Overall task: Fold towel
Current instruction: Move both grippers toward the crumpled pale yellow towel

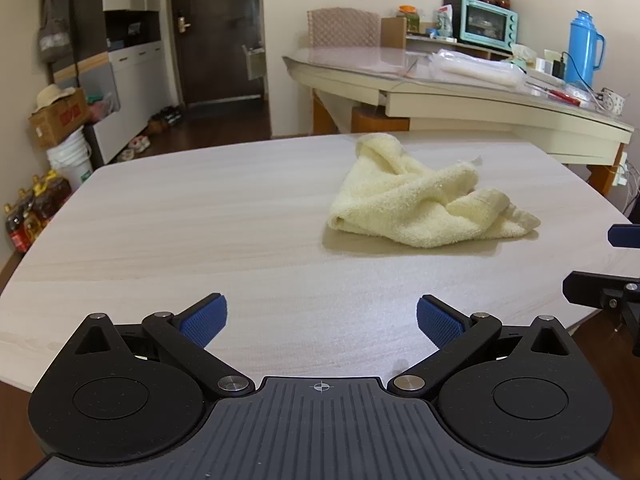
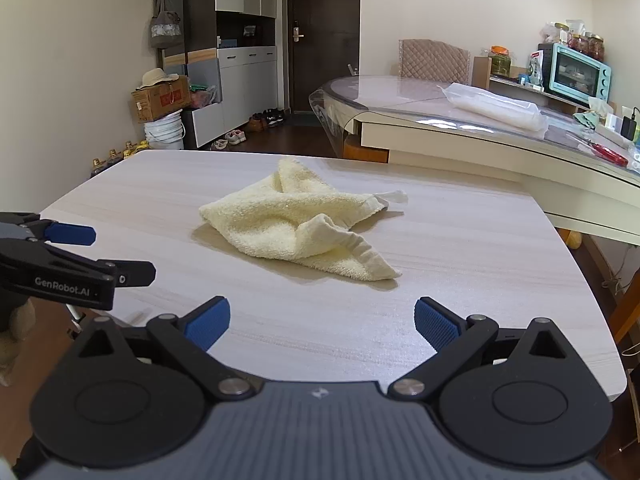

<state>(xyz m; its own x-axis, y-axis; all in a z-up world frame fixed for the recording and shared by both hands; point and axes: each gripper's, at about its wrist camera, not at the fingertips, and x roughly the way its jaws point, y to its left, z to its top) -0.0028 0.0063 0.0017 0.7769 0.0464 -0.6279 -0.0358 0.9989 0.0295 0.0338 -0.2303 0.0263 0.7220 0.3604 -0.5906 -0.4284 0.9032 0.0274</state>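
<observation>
Lying crumpled on pale wood-grain desk (image 1: pixel 200 220): one cream towel (image 1: pixel 424 204). Second desk (image 1: pixel 460 96) behind. Left hand-held gripper (image 1: pixel 322 322), right hand-held gripper (image 2: pixel 322 322): both spread, empty.

Both wrist views look forward and downward from the near edge of the desk (image 1: pixel 200 220); both share the crumpled towel (image 1: pixel 420 200), seen near.

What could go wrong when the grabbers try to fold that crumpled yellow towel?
1. The pale yellow terry towel lies bunched with layers overlapping, so open fingers might pinch two layers at once.
2. Its corners are hard to find; one tucks underneath.
3. The light wood-grain table looks smooth, so the towel may slide when tugged.
</observation>
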